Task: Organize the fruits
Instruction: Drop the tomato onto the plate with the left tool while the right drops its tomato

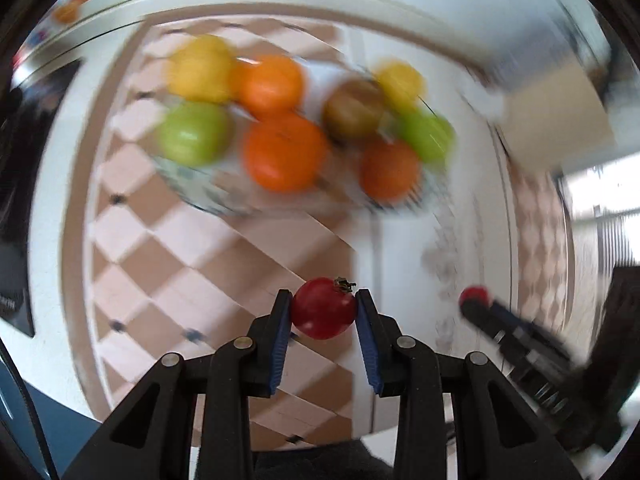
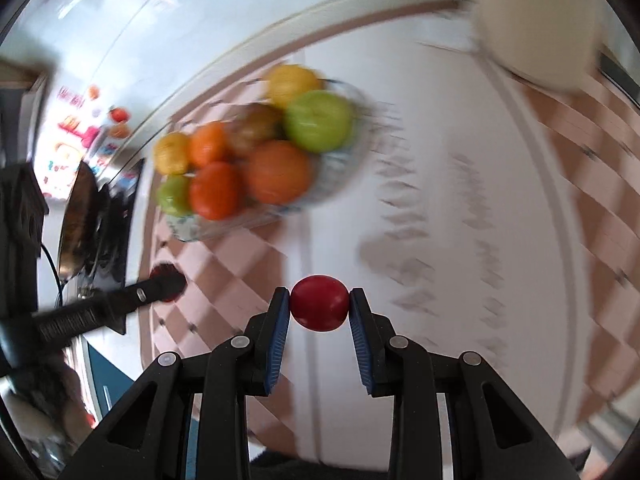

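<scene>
My left gripper [image 1: 323, 307] is shut on a small red fruit with a dry stem [image 1: 323, 314], held above the checkered tablecloth [image 1: 200, 256]. My right gripper [image 2: 319, 309] is shut on another small red fruit [image 2: 319, 303]. Ahead of both stand two glass bowls of fruit: the left bowl [image 1: 192, 188] holds oranges, a yellow fruit and a green apple [image 1: 192, 134]; the right bowl [image 1: 400, 196] holds an orange, a brown fruit, a yellow one and a green one. In the left wrist view the right gripper [image 1: 474, 296] shows at the right edge with its red fruit. The picture is blurred by motion.
A dark pan on a black stove [image 2: 80, 216] sits at the left in the right wrist view. A pale beige object [image 2: 536, 24] stands at the far right of the table. The other gripper [image 2: 164, 280] reaches in from the left.
</scene>
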Action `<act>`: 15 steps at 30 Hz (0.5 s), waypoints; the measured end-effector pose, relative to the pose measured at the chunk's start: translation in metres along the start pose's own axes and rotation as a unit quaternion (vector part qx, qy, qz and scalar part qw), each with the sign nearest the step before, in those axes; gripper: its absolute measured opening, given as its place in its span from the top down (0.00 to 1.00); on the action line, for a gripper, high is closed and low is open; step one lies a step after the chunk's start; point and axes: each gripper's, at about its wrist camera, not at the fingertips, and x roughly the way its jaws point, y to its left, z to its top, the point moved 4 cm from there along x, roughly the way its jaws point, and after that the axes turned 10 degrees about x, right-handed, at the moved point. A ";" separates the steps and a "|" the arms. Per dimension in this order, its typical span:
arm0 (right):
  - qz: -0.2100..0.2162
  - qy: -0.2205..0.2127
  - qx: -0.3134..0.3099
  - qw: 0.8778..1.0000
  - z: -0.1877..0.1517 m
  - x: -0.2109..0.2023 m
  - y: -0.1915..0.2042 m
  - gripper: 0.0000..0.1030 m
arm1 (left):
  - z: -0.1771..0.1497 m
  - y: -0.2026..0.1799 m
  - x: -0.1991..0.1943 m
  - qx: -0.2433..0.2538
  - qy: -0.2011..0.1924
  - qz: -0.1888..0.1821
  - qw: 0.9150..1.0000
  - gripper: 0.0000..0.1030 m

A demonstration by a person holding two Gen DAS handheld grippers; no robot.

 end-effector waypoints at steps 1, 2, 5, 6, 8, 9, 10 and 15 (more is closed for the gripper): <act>0.006 0.002 -0.005 1.000 0.001 0.009 0.012 0.68 | 0.003 0.010 -0.001 -0.013 -0.003 0.000 1.000 0.72; 0.014 0.007 -0.012 1.000 0.004 0.020 0.025 0.68 | 0.008 0.021 -0.002 -0.031 -0.005 -0.001 1.000 0.72; 0.025 0.015 -0.029 0.999 0.012 0.043 0.053 0.68 | 0.020 0.049 0.001 -0.074 -0.004 -0.012 0.997 0.72; 0.025 0.016 -0.035 0.999 0.015 0.050 0.062 0.68 | 0.026 0.055 0.005 -0.083 -0.002 -0.015 0.996 0.72; 0.028 0.021 -0.045 0.998 0.018 0.061 0.072 0.68 | 0.033 0.067 0.009 -0.095 0.004 -0.022 0.995 0.72; 0.027 0.025 -0.049 0.998 0.020 0.069 0.077 0.68 | 0.035 0.072 0.011 -0.098 0.008 -0.027 0.995 0.72; 0.027 0.029 -0.051 0.998 0.022 0.075 0.080 0.68 | 0.033 0.084 0.009 -0.104 0.013 -0.032 0.994 0.72; 0.029 0.038 -0.062 0.997 0.028 0.094 0.092 0.68 | 0.047 0.091 0.027 -0.119 0.032 -0.042 0.992 0.72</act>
